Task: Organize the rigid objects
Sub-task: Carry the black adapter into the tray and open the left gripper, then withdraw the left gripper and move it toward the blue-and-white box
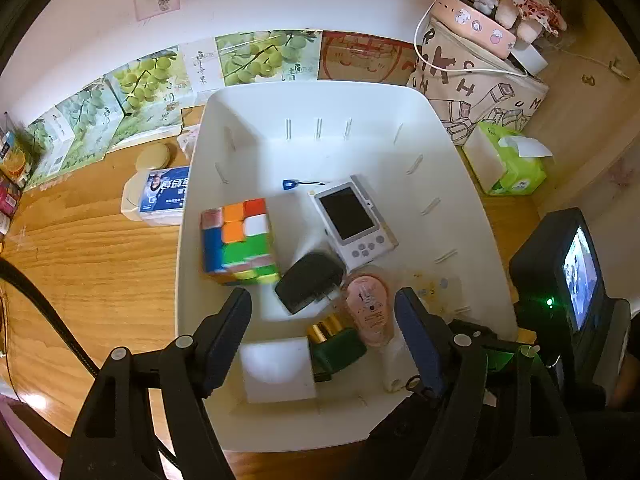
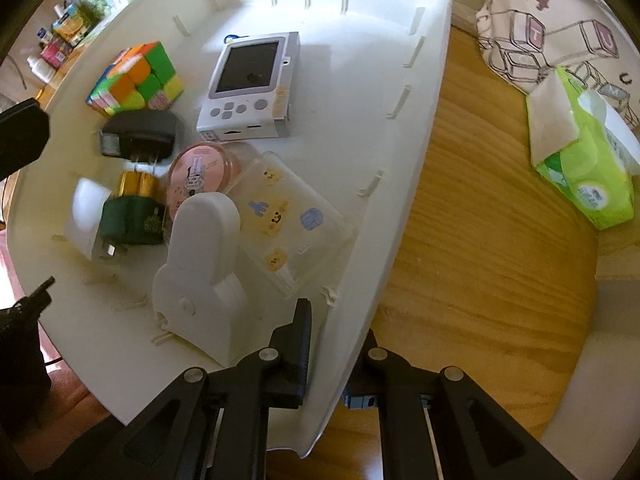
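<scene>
Wooden tabletop [image 2: 480, 260] carries a big white plastic bin [image 1: 472, 200], with a printed canvas bag [image 1: 472, 92] and a green tissue pack [image 2: 588, 168] beside it. Inside the bin lie a white handheld game console [image 2: 248, 88], a colourful puzzle cube [image 1: 238, 240], a black plug adapter [image 1: 308, 284], a round pink case [image 2: 196, 176] and a green charger [image 1: 340, 350]. The left gripper [image 1: 322, 328] hangs over them, its jaws wide and holding nothing. The right gripper [image 2: 328, 360] is clamped narrow on the bin's rim.
</scene>
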{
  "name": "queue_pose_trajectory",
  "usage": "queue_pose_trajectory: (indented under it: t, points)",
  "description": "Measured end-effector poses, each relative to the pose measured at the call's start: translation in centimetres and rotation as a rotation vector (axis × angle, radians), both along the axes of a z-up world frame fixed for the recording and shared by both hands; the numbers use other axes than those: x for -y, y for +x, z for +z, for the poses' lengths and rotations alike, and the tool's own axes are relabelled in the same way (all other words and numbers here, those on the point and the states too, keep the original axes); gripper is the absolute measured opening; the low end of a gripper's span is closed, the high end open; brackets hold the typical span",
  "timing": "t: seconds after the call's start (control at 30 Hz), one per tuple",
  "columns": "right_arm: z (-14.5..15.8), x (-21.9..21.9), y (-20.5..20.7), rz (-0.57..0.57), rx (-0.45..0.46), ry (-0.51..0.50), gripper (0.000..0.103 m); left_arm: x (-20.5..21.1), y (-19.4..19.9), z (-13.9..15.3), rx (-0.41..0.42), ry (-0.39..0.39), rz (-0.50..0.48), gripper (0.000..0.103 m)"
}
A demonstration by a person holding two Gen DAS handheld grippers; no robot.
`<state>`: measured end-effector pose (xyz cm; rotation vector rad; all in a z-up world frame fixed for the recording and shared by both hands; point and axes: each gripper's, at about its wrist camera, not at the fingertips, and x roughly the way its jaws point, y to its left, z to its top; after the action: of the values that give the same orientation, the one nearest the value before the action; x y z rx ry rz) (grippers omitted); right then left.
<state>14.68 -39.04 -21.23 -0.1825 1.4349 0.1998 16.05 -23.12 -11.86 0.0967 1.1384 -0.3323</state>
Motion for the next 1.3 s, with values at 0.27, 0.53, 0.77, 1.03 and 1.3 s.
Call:
queue_pose_trajectory:
  t: [0.27, 0.53, 0.77, 1.03, 1.3]
  points:
    - [-0.3, 0.6, 0.4, -0.114, -0.038, -0.018, 0.009, -2.4, 0.5, 0.9, 0.016, 0.009, -0.055, 0.077]
    - [-0.5, 1.6, 0.6, -0.305, -0.057, -0.012, 0.006, -5.9, 1.5, 1.9, 0.043, 0.028, -0.117, 0.077]
    - [-0.3, 2.6, 0.5, -0.422, -0.051, -0.025, 0.007, -9.0, 3.1, 2.2, 0.081, 0.096, -0.199, 0.077]
    - [-0.2, 3.0, 0.3, -0.508, -0.048, -0.045, 0.011, -11.0, 5.3, 2.0, 0.147, 0.216, -0.369, 0.077]
    - [0.1, 2.8, 0.6, -0.556, -0.043, -0.082, 0.014, -11.3, 7.9, -0.3, 0.132, 0.302, -0.566, 0.077]
